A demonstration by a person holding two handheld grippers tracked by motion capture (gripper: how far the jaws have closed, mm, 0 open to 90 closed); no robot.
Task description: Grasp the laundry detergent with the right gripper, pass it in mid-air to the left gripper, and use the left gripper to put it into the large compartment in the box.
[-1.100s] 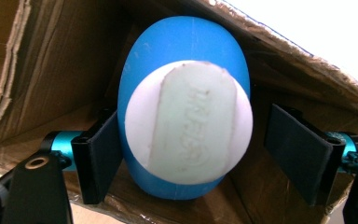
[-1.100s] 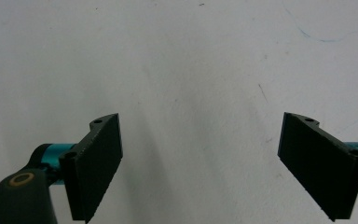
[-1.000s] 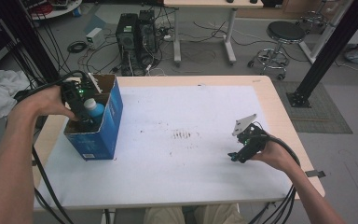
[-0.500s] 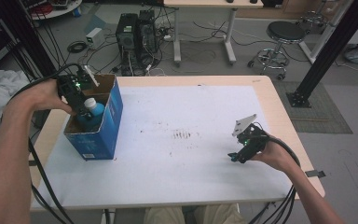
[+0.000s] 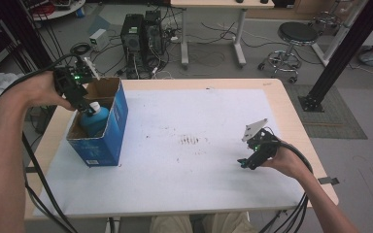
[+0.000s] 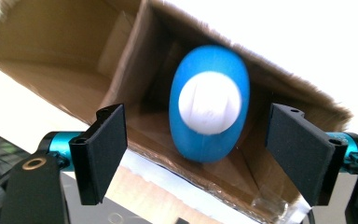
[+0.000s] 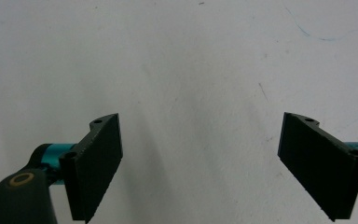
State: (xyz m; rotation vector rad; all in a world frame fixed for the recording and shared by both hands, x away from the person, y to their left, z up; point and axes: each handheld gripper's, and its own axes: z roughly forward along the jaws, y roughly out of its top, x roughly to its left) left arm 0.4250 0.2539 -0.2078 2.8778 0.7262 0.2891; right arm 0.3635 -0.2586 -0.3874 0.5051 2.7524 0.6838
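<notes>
The fingers (image 6: pixel 103 154) of the left gripper (image 5: pixel 77 94) stand apart with nothing pressed between them; in the left gripper view the blue bottle (image 6: pixel 209 103) sits in the gap beyond them, its white cap (image 6: pixel 209 102) facing the camera, clear of both pads. In the high view this gripper hovers over the far left corner of the open cardboard box (image 5: pixel 111 127), held by the left hand (image 5: pixel 39 92). The box has blue outer walls and brown insides, and stands at the left side of the white surface (image 5: pixel 184 145). The bottle stands inside it, leaning slightly, cap toward the gripper. Faint dark scuffs (image 5: pixel 192 141) mark the middle of the surface. On the right, near the near edge, the right gripper (image 5: pixel 252 158) rests low over the bare surface in the right hand (image 5: pixel 284 160), well apart from the box. Its fingers (image 7: pixel 95 163) are spread wide with only the white surface between them.
</notes>
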